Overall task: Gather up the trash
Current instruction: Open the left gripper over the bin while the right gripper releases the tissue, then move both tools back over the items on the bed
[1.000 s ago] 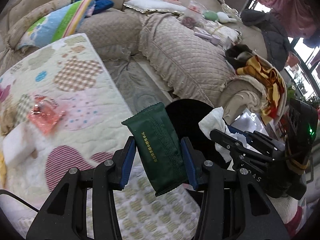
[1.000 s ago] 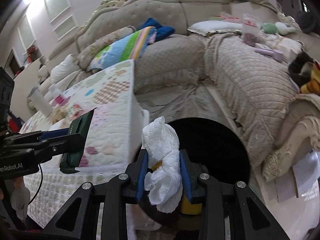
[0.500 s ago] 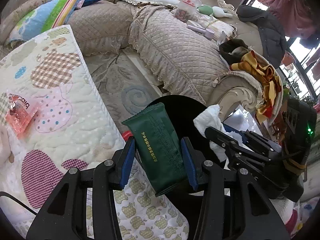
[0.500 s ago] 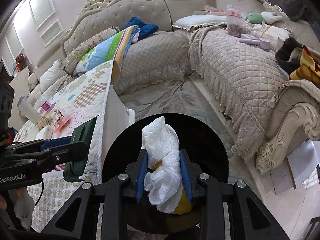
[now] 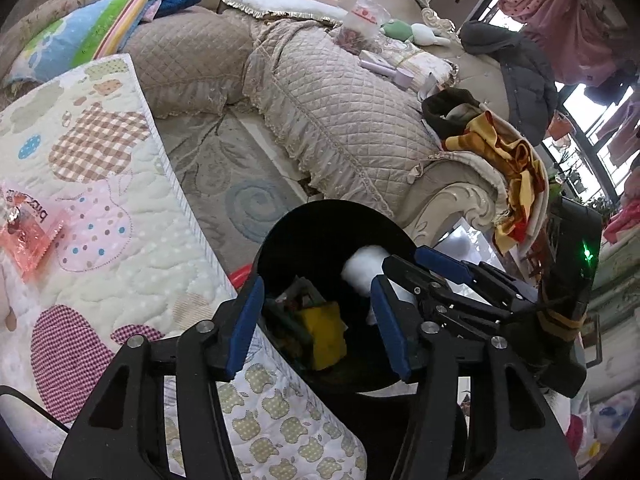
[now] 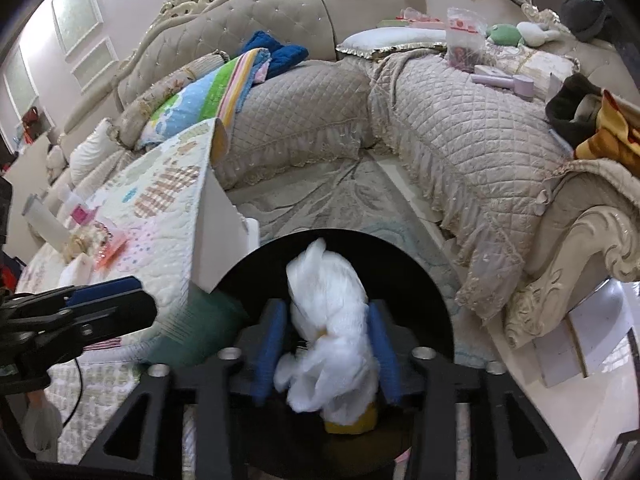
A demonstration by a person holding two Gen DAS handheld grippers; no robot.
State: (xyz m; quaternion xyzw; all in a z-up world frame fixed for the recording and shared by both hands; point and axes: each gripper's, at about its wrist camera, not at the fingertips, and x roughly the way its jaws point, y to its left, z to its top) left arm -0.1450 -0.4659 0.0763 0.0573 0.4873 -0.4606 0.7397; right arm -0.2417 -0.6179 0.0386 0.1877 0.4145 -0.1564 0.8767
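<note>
A black round bin [image 5: 332, 216] stands on the floor under both grippers, with a yellow scrap [image 5: 324, 336] and other trash inside. My left gripper [image 5: 316, 292] hangs over it, jaws opening, with nothing between the fingers. In the right wrist view the green packet [image 6: 196, 328] is a blur just below the left gripper [image 6: 108, 296], at the bin's [image 6: 400, 256] left rim. My right gripper [image 6: 326, 312] is also over the bin, jaws opening. The crumpled white tissue [image 6: 332, 320] is blurred between its pads, with a gap on the left side. The left wrist view shows that tissue [image 5: 364, 272] beside the right gripper [image 5: 404, 258].
A low table under a patchwork quilt [image 5: 100, 200] sits left of the bin, with a pink packet [image 5: 28, 236] on it. A beige quilted sofa [image 5: 340, 112] wraps around behind and to the right, with clothes [image 5: 500, 148] on its arm. A patterned rug [image 5: 224, 168] lies between.
The left jaws have widened and the green packet has dropped out of them. The right jaws have spread and the tissue has gone loose. Both grippers have come further over the bin.
</note>
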